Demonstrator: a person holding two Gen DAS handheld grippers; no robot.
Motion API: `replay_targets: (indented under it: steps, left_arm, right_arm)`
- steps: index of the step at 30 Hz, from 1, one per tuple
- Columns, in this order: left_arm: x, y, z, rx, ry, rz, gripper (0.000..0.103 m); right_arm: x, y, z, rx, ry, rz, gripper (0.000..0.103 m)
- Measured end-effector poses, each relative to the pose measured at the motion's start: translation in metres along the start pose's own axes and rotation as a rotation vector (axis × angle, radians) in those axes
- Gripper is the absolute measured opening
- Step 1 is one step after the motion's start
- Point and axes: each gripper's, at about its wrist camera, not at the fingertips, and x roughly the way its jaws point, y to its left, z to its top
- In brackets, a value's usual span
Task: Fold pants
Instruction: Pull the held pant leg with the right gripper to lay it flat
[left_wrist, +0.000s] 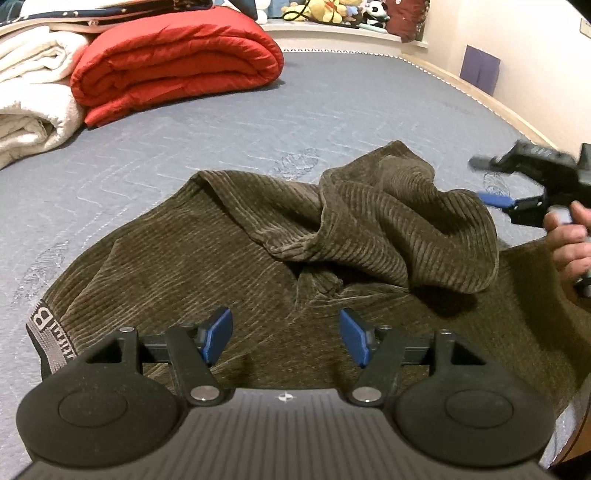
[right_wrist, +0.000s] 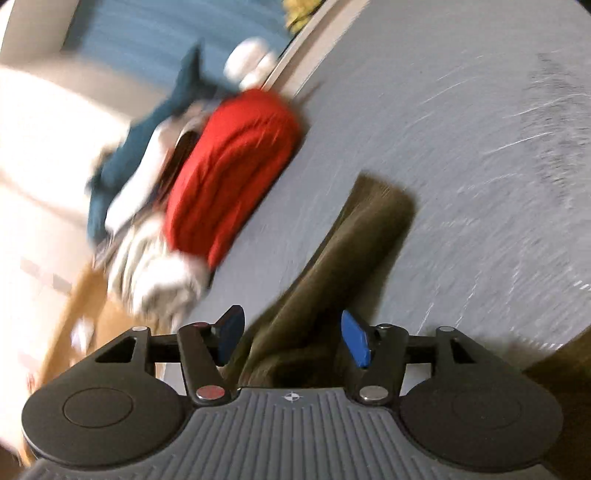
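Observation:
Brown corduroy pants (left_wrist: 236, 251) lie on the grey mattress (left_wrist: 332, 110), with a grey lettered waistband (left_wrist: 48, 332) at the near left and one leg bunched in a loose heap (left_wrist: 406, 221) at the right. My left gripper (left_wrist: 286, 338) is open and empty, just above the pants near the waist. My right gripper (left_wrist: 491, 181) shows at the right edge of the left wrist view, held in a hand, open and clear of the cloth. In the blurred right wrist view the right gripper (right_wrist: 291, 338) is open above a stretch of the pants (right_wrist: 354, 240).
A folded red quilt (left_wrist: 177, 62) and white blankets (left_wrist: 33, 96) lie at the far left of the mattress. Stuffed toys (left_wrist: 332, 11) line a ledge behind. A wall runs along the right side. The red quilt (right_wrist: 232, 166) also appears blurred in the right wrist view.

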Motion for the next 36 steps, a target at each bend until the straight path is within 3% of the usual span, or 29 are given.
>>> replay_targets:
  steps: [4,7,12,15,21,23,28,32,36]
  left_arm:
    - [0.008,0.000,0.001,-0.005,0.014,0.005,0.070]
    - [0.013,0.000,0.002,-0.012,0.024,0.004,0.070]
    - [0.019,-0.004,0.003,-0.001,0.035,0.007,0.070]
    - [0.022,-0.004,0.003,-0.002,0.044,0.009,0.072]
    - [0.026,-0.001,0.005,-0.019,0.052,0.014,0.073]
    - [0.027,-0.001,0.005,-0.022,0.055,0.014,0.073]
    - [0.031,-0.003,0.007,-0.026,0.064,0.014,0.074]
    - [0.032,-0.003,0.008,-0.025,0.065,0.011,0.075]
    - [0.032,-0.002,0.008,-0.028,0.065,0.010,0.075]
  right_arm:
    - [0.031,-0.008,-0.012,-0.045,0.068,-0.135,0.061]
    - [0.056,-0.012,-0.020,-0.031,0.080,-0.190,0.061]
    - [0.086,-0.011,-0.019,0.059,0.044,-0.137,0.062]
    - [0.095,-0.007,-0.018,0.054,0.029,-0.115,0.072]
    - [0.110,0.000,-0.009,0.069,0.061,-0.071,0.075]
    - [0.114,0.009,-0.007,0.047,0.061,-0.049,0.069]
    - [0.127,0.036,-0.014,-0.041,0.121,0.049,0.070]
    - [0.136,0.050,-0.024,-0.152,0.133,0.013,0.071]
    - [0.133,0.048,-0.022,-0.155,0.132,-0.007,0.066]
